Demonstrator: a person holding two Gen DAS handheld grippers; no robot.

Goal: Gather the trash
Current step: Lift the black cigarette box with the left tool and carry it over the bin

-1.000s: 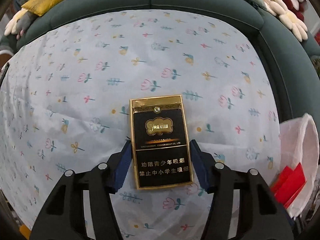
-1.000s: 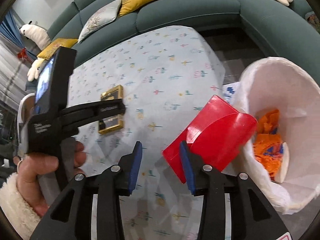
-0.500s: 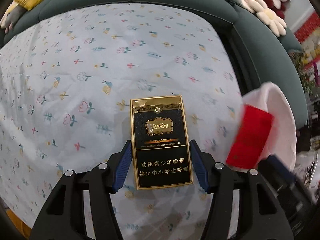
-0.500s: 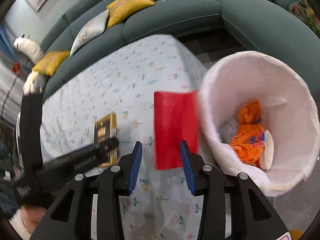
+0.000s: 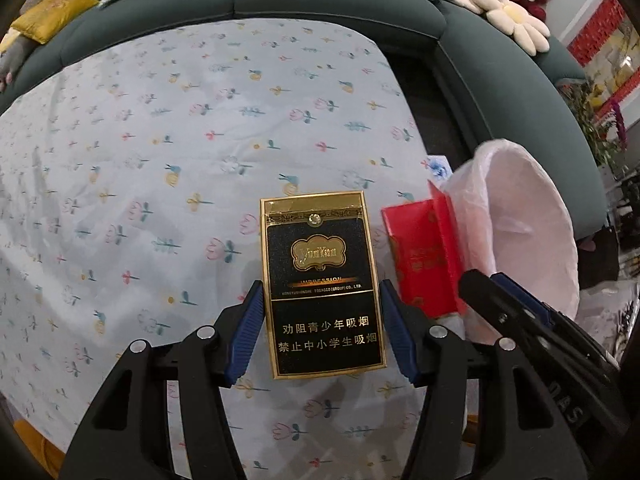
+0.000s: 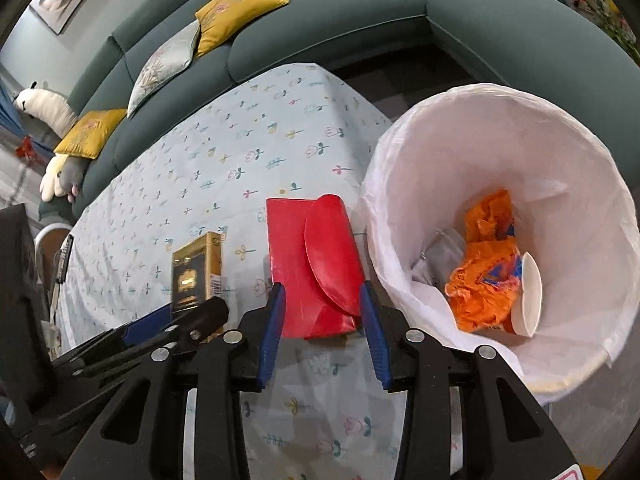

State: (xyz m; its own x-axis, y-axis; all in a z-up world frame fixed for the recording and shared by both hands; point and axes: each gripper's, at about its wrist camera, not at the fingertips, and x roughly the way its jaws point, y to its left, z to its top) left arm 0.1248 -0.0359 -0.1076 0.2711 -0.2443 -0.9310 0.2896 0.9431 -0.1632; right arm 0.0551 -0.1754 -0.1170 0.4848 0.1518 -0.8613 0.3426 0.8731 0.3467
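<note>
My left gripper [image 5: 322, 332] is shut on a black and gold cigarette pack [image 5: 322, 280], held above the flowered tablecloth [image 5: 160, 160]. The pack also shows in the right wrist view [image 6: 196, 272]. My right gripper [image 6: 322, 328] is shut on a red envelope [image 6: 312, 264], beside the rim of a white-lined trash bin [image 6: 568, 152] on its right. The envelope [image 5: 424, 256] and bin [image 5: 520, 224] also show at the right of the left wrist view. The bin holds orange wrappers [image 6: 480, 272] and a white cup [image 6: 530, 296].
A dark green sofa [image 6: 320, 24] with yellow and grey cushions curves round the far side of the table. Plush flower toys [image 5: 500, 8] lie on it. Dark floor [image 5: 436, 112] lies between table and sofa.
Both grippers have swung right toward the bin. The red envelope has turned upright in the right gripper and now sits squarely between its fingers. The pack stays gripped.
</note>
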